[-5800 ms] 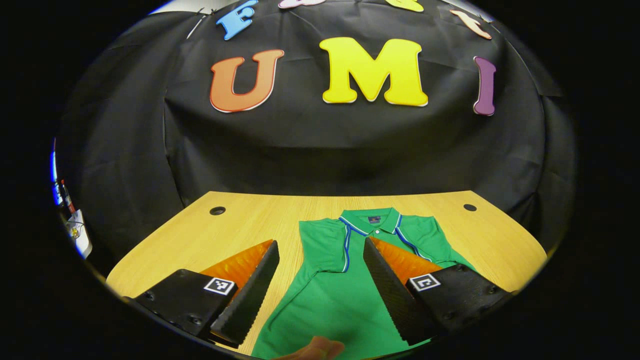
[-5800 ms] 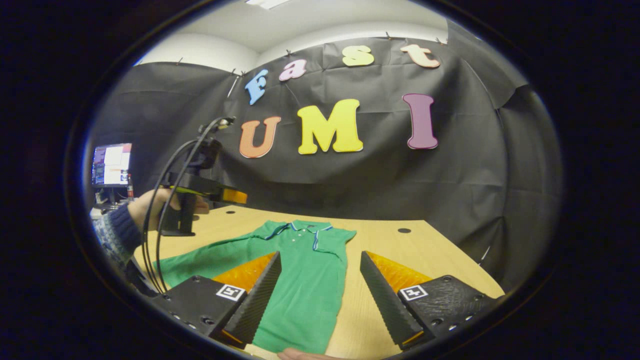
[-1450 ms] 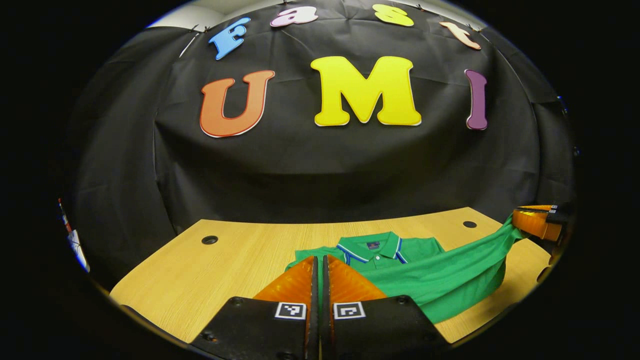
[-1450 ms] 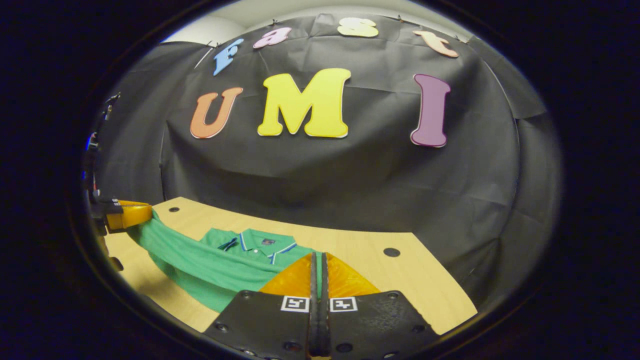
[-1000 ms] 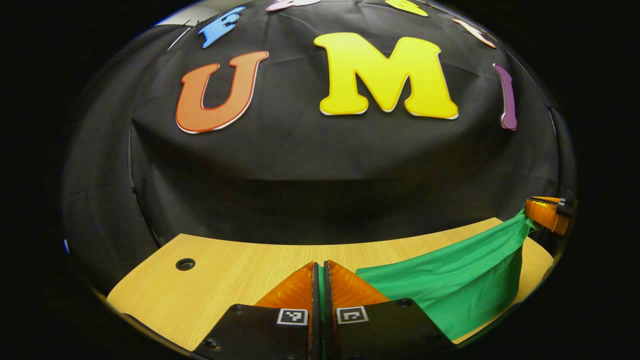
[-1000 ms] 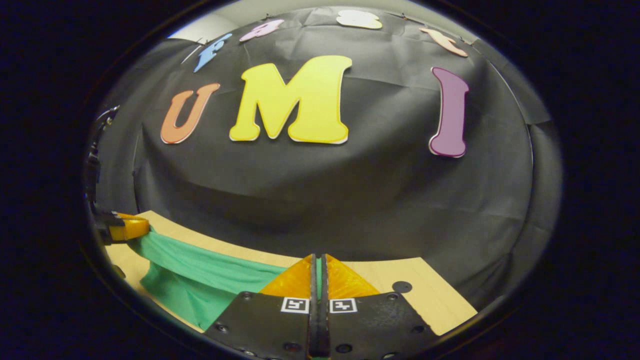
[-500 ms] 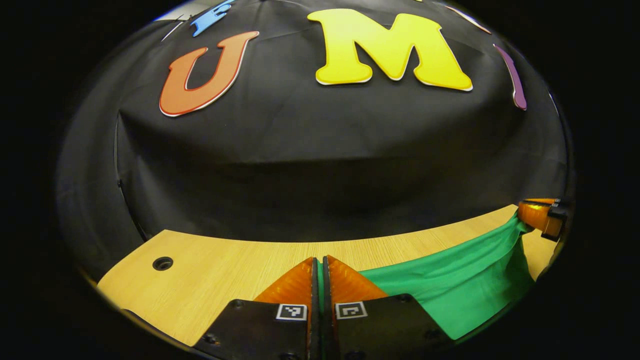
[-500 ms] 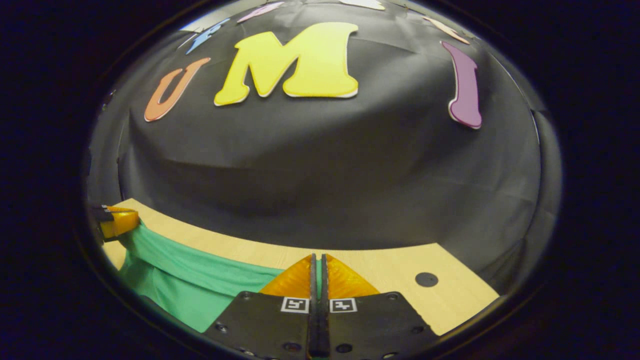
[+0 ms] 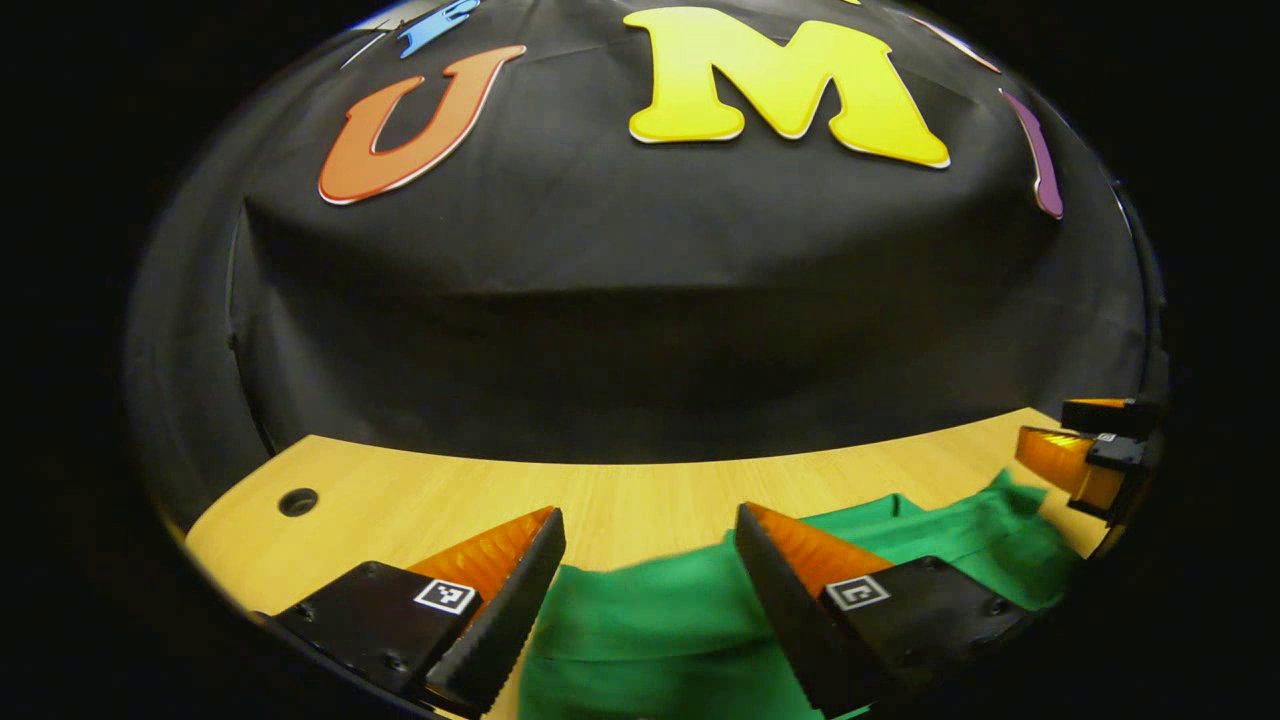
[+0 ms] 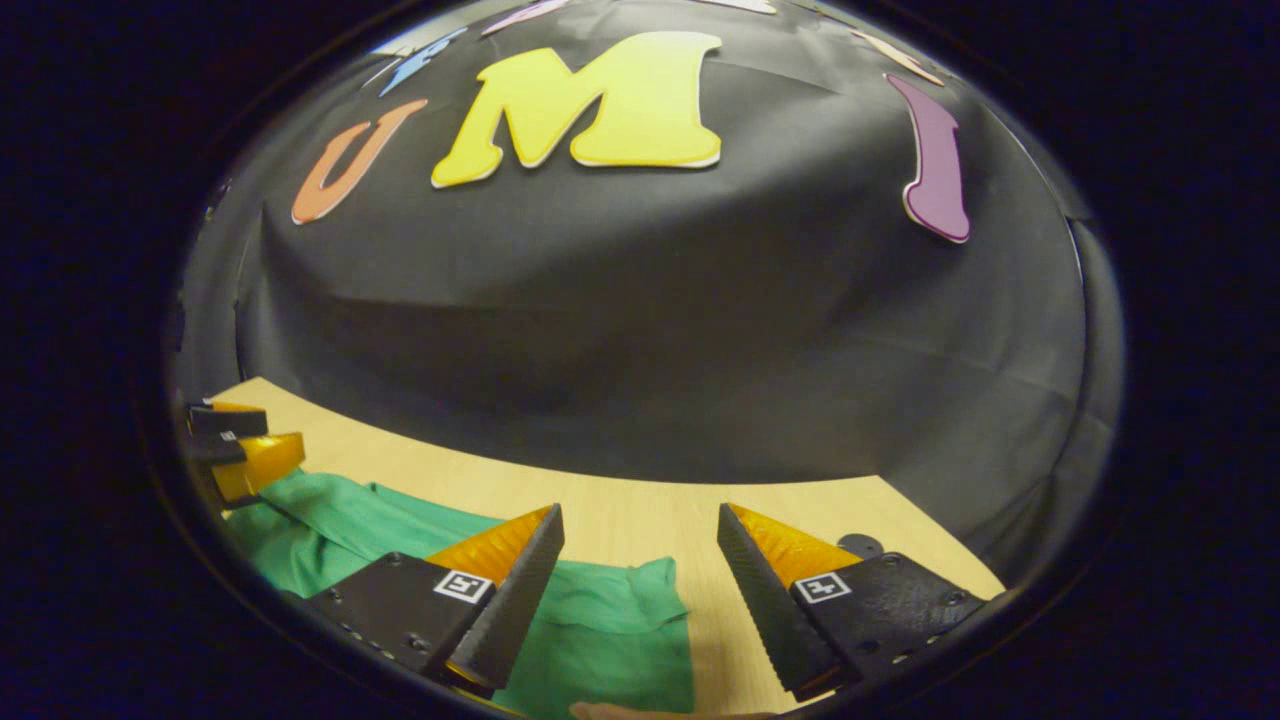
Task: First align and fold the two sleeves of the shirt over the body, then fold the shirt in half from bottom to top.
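The green shirt (image 9: 650, 620) lies folded on the wooden table (image 9: 420, 500), its far edge close to the table's back. My left gripper (image 9: 648, 525) hangs open just above that edge, the cloth lying loose under its fingers. In the right gripper view the same green shirt (image 10: 610, 620) rests flat below my right gripper (image 10: 636, 520), which is open and holds nothing. The right gripper (image 9: 1075, 450) also shows at the far right of the left gripper view, and the left gripper (image 10: 240, 445) at the far left of the right gripper view.
The black cloth wall (image 9: 640, 300) rises right behind the table's back edge. A round cable hole (image 9: 298, 501) sits at the table's back left and another cable hole (image 10: 855, 545) at its back right. A fingertip (image 10: 620, 711) shows at the near edge of the shirt.
Both grippers have opened and let go of the shirt's hem. The cloth that was stretched taut between them has dropped onto the table near the back edge.
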Demonstrator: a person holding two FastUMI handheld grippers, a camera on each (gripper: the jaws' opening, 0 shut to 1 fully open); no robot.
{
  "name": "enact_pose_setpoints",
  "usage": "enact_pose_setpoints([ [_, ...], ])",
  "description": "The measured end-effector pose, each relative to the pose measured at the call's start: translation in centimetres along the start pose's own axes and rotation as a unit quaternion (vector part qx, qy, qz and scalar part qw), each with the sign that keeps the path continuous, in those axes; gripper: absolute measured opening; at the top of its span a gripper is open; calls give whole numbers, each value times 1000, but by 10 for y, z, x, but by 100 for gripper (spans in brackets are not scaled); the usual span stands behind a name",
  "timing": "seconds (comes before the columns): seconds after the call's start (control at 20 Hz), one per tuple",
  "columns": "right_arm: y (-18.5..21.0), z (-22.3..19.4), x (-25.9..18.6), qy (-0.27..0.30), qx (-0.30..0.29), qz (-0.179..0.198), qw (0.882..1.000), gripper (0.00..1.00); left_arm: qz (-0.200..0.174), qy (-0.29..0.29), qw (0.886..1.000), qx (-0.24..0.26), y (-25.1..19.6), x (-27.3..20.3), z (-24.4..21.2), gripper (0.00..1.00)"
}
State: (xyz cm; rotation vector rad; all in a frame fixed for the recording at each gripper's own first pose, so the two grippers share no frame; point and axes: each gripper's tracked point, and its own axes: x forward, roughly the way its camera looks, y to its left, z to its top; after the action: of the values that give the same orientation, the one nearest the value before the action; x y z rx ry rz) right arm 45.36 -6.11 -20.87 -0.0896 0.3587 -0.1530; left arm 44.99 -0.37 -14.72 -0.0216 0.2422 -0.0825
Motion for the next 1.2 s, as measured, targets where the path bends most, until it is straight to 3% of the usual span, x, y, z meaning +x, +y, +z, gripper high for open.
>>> enact_pose_setpoints([
  [0.3, 13, 11, -18, -1, 2, 16, 1000, 95, 10, 2, 1000, 2, 4, -12, 7, 100],
  [0.65, 25, 74, -86, -33, 6, 45, 998, 96, 15, -9, 1000, -24, 12, -97, 26, 100],
  [0.9, 19, 123, -185, -96, -5, 76, 992, 95, 8, -28, 999, -19, -5, -185, 48, 100],
  [1.2, -11, 116, -320, -124, 18, 101, 987, 96, 18, -61, 998, 9, -39, -306, 65, 100],
])
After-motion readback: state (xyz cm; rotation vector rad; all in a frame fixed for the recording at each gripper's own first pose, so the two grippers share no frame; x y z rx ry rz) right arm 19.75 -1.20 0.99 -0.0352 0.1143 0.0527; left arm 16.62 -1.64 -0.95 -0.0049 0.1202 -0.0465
